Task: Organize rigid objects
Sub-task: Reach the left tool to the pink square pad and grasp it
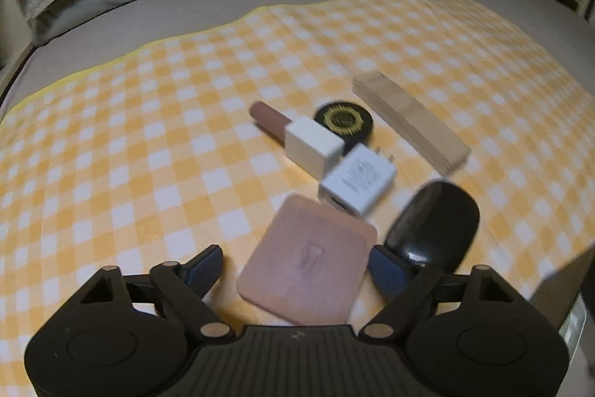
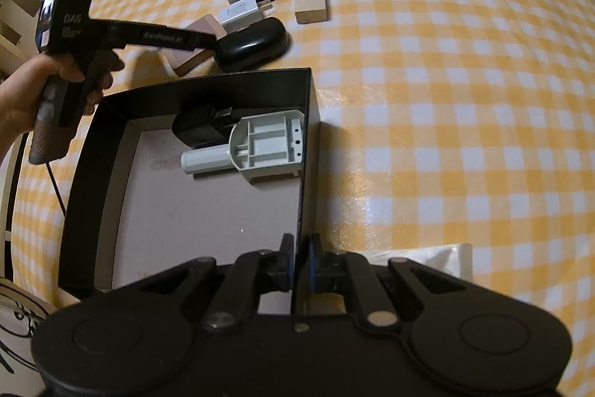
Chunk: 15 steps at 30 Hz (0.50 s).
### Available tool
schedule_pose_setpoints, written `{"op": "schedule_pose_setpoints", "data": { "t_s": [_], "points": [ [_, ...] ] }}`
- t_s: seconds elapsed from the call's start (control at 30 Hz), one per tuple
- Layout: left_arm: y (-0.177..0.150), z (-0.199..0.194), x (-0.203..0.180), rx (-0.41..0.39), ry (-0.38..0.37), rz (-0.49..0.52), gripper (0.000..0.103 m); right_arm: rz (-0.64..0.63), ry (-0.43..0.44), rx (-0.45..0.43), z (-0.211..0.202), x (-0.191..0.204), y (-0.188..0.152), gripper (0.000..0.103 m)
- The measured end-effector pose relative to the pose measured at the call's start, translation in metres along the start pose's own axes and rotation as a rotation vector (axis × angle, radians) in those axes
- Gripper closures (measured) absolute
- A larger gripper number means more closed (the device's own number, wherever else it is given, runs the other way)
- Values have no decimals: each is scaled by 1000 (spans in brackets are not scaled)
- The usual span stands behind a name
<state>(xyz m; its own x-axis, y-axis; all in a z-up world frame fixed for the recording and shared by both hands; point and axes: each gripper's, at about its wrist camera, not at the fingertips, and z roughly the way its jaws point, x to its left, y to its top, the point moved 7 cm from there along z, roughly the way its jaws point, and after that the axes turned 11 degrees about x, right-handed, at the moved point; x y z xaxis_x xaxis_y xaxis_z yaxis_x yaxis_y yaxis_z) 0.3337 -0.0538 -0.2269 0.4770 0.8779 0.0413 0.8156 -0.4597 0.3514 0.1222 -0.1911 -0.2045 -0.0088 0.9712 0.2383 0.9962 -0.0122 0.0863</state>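
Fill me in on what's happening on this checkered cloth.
A person is sorting small items into a black box. The right gripper is shut on the box's side wall, steadying it. The left gripper stands open around a pink square case, not yet pressing on it. A grey plastic part and a black adapter already lie in the box. A black mouse, white chargers, a round black tin and a wooden block wait outside.

Glossy black plastic mouse (image 1: pixel 435 222), matt wood block (image 1: pixel 409 121), and a shiny checked plastic tablecloth (image 2: pixel 427 144).
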Motion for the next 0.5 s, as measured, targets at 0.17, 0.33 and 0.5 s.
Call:
{"op": "schedule_pose_setpoints", "data": {
  "t_s": [0.17, 0.33, 0.5],
  "points": [
    [-10, 0, -10, 38, 9, 93, 31, 0, -1, -1, 0, 0, 1, 95],
    [-13, -1, -6, 92, 40, 65, 32, -2, -4, -2, 0, 0, 1, 95],
    [-21, -5, 10, 177, 50, -60, 32, -6, -9, -3, 1, 1, 1, 95]
  ]
}}
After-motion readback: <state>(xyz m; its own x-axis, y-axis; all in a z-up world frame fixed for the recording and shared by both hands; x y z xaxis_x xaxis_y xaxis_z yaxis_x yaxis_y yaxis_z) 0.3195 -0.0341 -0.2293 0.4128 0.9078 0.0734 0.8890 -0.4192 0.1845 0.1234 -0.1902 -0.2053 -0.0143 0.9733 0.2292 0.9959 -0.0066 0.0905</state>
